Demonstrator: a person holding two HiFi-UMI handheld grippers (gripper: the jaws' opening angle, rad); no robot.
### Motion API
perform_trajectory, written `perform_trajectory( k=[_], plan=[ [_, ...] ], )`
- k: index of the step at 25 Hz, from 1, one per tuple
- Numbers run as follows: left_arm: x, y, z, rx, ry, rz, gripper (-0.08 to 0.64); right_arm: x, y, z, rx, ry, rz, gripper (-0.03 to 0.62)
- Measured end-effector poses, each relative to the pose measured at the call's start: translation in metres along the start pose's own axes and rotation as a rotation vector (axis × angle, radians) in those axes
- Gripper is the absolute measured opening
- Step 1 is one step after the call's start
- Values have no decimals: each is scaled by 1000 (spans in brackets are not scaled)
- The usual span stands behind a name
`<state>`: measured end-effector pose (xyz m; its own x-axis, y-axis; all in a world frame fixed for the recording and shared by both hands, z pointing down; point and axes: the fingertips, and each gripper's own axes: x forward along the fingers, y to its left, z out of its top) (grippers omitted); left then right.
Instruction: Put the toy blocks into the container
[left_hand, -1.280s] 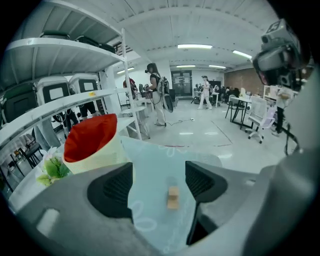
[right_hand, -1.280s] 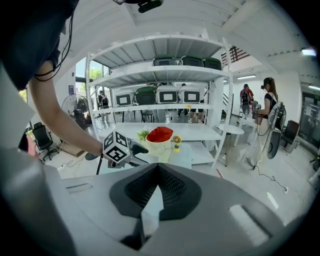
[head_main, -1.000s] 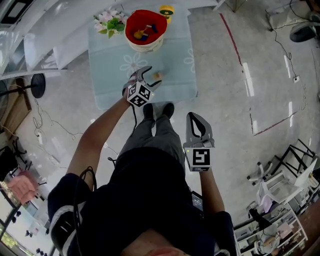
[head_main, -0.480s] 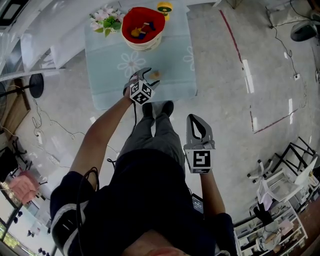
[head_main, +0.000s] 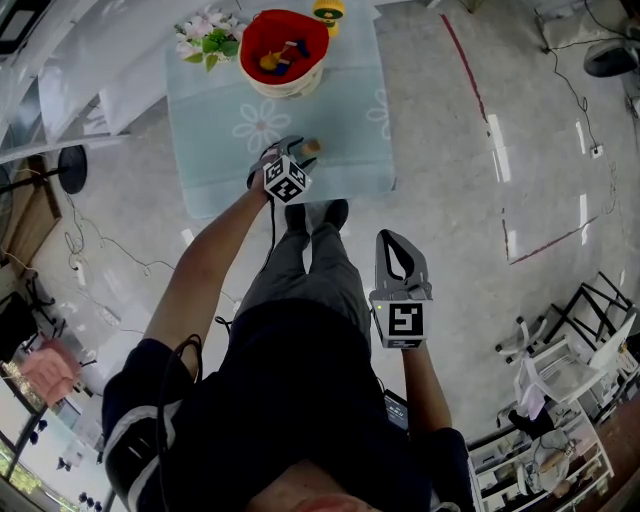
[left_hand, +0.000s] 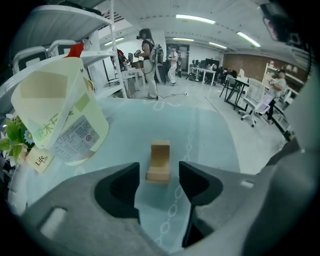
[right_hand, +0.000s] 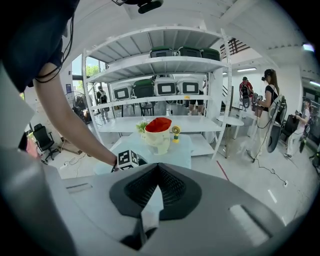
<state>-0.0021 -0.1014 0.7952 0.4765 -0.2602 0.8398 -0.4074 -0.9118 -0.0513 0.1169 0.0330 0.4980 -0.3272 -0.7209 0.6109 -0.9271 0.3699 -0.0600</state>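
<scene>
Looking down on a pale blue table (head_main: 222, 165) printed with white flowers, standing on a glossy grey floor (head_main: 450, 200). Noting a bunch of flowers (head_main: 205, 38) lying near its far left corner and a small yellow toy (head_main: 329, 11) standing at the far edge. Seeing a red line (head_main: 466, 68) running across the floor, a black round base (head_main: 76, 170) resting off to the left, and white shelving (right_hand: 155, 65) rising behind the table.

One table (head_main: 220, 150). One container (head_main: 283, 85). One block (left_hand: 159, 159) loose on the table; a few more inside the container, exact number unclear. One flower bunch (head_main: 205, 35). One yellow toy (head_main: 329, 12). One rack (right_hand: 155, 75) of shelves behind the table, three tiers visible.
</scene>
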Motion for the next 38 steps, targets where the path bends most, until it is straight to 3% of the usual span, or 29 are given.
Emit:
perform_trajectory(
  k=[7, 16, 28, 38],
  plan=[
    [6, 2, -4, -4, 17, 0, 162, 4, 1, -3, 0, 10, 6, -3],
    [-1, 5, 3, -21, -11, 3, 153, 8, 0, -8, 20, 17, -2, -3],
    [-119, 62, 81, -135, -210, 156, 152, 9, 4, 10, -1, -28, 15, -3],
    [-179, 115, 119, -178, -277, 235, 152, 13, 8, 22, -21, -55, 27, -3]
  ],
)
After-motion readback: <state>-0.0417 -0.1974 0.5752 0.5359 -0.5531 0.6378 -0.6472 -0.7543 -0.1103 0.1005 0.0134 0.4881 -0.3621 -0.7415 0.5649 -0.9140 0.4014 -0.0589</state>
